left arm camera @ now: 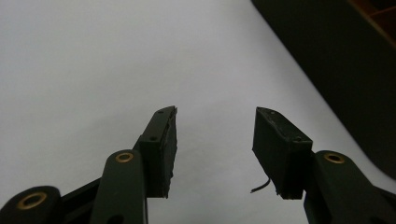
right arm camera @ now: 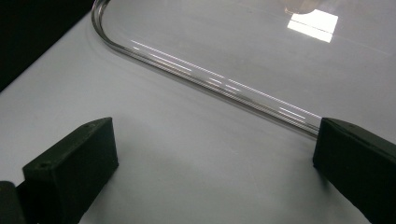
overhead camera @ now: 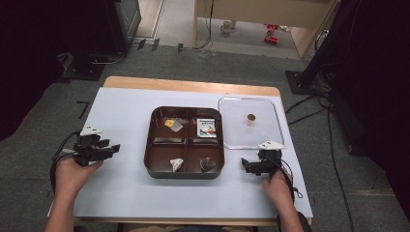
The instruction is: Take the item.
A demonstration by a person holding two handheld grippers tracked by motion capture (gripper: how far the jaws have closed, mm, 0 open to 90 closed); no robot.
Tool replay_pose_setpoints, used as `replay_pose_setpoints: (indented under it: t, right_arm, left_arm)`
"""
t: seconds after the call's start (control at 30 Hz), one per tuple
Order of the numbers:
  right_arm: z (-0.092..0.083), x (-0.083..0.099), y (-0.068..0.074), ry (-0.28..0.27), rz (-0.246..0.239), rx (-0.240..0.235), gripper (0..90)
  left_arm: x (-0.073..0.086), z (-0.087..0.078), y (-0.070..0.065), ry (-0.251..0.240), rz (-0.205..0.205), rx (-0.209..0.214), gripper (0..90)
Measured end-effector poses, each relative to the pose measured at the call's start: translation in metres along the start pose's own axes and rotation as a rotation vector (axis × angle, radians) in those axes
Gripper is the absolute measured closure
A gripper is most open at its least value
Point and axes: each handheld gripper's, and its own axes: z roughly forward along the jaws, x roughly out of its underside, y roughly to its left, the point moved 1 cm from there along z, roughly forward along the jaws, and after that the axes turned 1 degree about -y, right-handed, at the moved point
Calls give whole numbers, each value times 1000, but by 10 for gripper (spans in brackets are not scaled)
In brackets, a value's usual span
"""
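Brown four-compartment tray (overhead camera: 150, 145): centre of the high view, on the white table cover (overhead camera: 121, 193). Upper-left compartment holds a yellow-and-clear packet (overhead camera: 173, 124); upper-right, a white printed packet (overhead camera: 207, 128); lower-left, a pale wrapped piece (overhead camera: 176, 164); lower-right, a dark wrapped piece (overhead camera: 207, 165).

Clear lid (overhead camera: 270, 137): just right of the tray, flat on the cover, small brown knob (overhead camera: 251, 117) on top.

Left gripper (overhead camera: 112, 149): lower left of the frame, well apart from the tray; jaws half parted, nothing between them.

Right gripper (overhead camera: 245, 165): lower right, near the lid's front edge; jaws spread wide, nothing between them, lid rim (right arm camera: 210, 79) just ahead.
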Motion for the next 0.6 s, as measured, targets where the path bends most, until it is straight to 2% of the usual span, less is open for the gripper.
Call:
replay_pose_setpoints:
  t: [0.3,0.47,0.6]
  right_arm:
    - [0,0,0,0,0,0,0]
    - [0,0,0,0,0,0,0]
    - [0,0,0,0,0,0,0]
  left_arm:
    - [-11,-3,-15,-31,35,30,493]
    - [-18,-3,-25,-35,69,45,497]
    - [-24,-2,-33,-46,82,76,498]
